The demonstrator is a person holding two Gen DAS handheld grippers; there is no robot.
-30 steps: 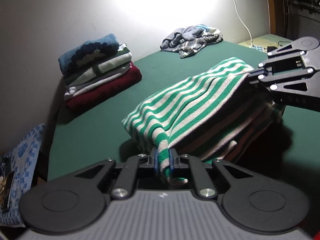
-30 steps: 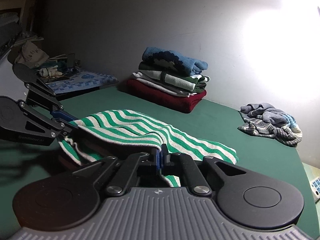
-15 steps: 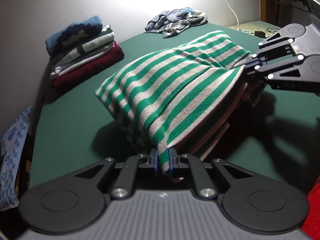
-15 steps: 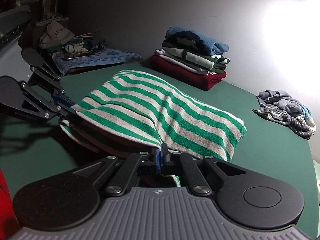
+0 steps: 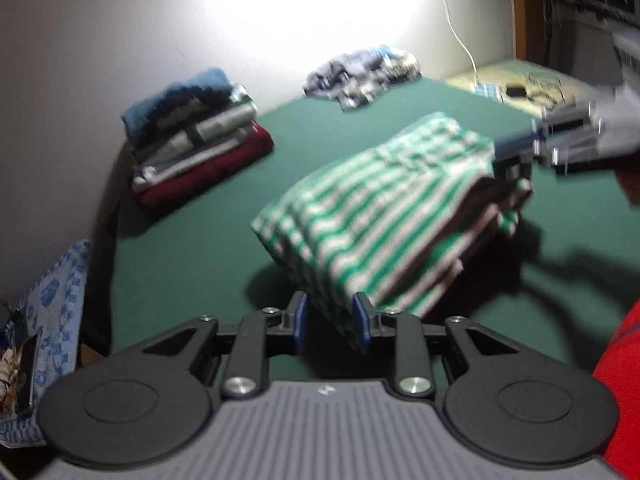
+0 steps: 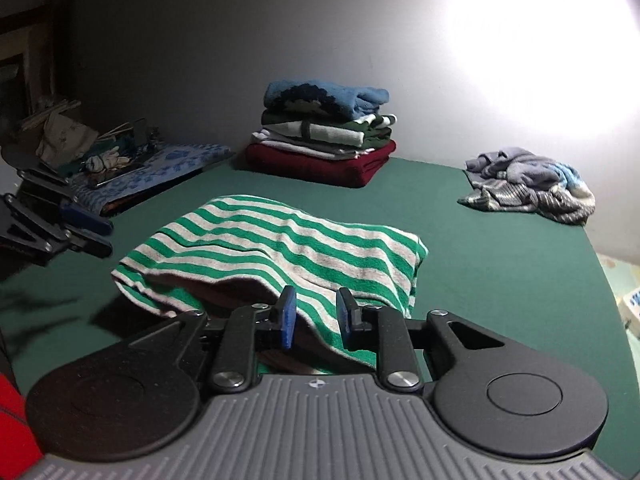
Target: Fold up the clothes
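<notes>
A folded green-and-white striped garment lies on the green surface, with brown layers showing at its open near edge. My right gripper is at that near edge. Its jaws are opening, and the cloth's hem runs loosely between them without being pressed. In the right wrist view my left gripper hangs a little to the left of the garment, clear of it. From its own camera, the left gripper has its jaws opening, with the garment just beyond them. The right gripper is blurred at the cloth's right end.
A stack of folded clothes stands against the back wall. A crumpled grey-blue pile lies at the far right. A blue patterned cloth with clutter covers a side surface on the left. A red sleeve is at the right edge.
Both grippers were shut on the striped garment's corners and carried it. Now it rests on the green surface, both jaws have parted, and the left gripper has drawn back from the cloth.
</notes>
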